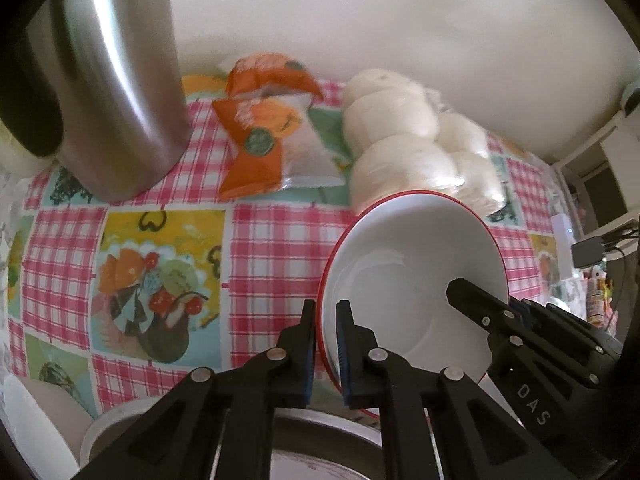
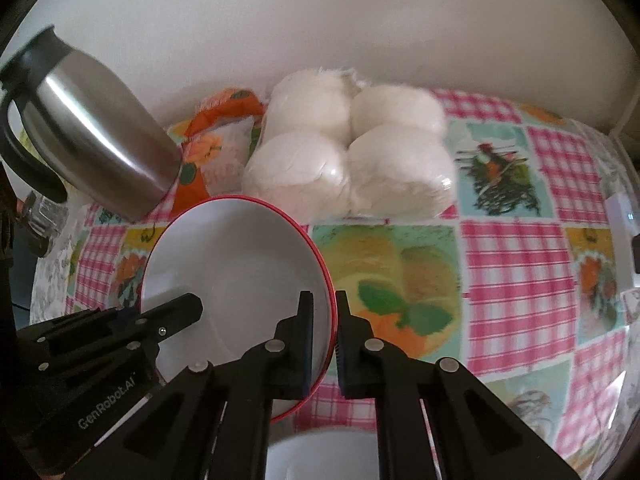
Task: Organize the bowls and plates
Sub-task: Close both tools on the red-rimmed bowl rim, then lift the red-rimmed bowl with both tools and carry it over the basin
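Note:
A white bowl with a red rim (image 1: 404,264) is held between both grippers above the patterned tablecloth. My left gripper (image 1: 326,312) is shut on its left rim. My right gripper (image 2: 322,304) is shut on its right rim; the bowl shows in the right wrist view (image 2: 236,264). The right gripper's arm (image 1: 520,332) shows at the bowl's far side in the left wrist view, and the left gripper's arm (image 2: 120,332) shows in the right wrist view. Below the grippers lie other dishes: a metal bowl (image 1: 320,440) and a white bowl (image 2: 320,456).
A steel thermos jug (image 1: 112,80) stands at the left. Orange snack packets (image 1: 260,136) and a bag of white rolls (image 2: 348,152) lie by the back wall. A white dish (image 1: 36,420) is at the lower left. The tablecloth (image 2: 516,272) spreads right.

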Demonstrator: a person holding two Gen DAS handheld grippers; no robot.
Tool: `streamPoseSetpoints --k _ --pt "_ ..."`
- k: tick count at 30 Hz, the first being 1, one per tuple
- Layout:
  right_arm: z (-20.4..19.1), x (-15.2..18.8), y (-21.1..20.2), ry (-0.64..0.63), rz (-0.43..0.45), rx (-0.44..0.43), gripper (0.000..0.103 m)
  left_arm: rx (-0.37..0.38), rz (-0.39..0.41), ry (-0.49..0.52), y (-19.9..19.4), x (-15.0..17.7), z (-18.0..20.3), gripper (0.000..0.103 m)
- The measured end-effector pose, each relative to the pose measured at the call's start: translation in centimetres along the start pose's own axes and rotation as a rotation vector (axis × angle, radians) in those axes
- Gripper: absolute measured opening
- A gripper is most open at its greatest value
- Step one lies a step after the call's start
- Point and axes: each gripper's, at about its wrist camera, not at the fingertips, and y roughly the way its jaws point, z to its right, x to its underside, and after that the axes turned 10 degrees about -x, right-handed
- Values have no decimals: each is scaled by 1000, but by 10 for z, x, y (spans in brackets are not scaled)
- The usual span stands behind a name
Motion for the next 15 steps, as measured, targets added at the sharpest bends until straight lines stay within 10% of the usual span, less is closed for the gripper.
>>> streamPoseSetpoints --k 15 --pt "-41 43 -70 -96 39 -1 10 -8 71 -87 -77 44 -14 11"
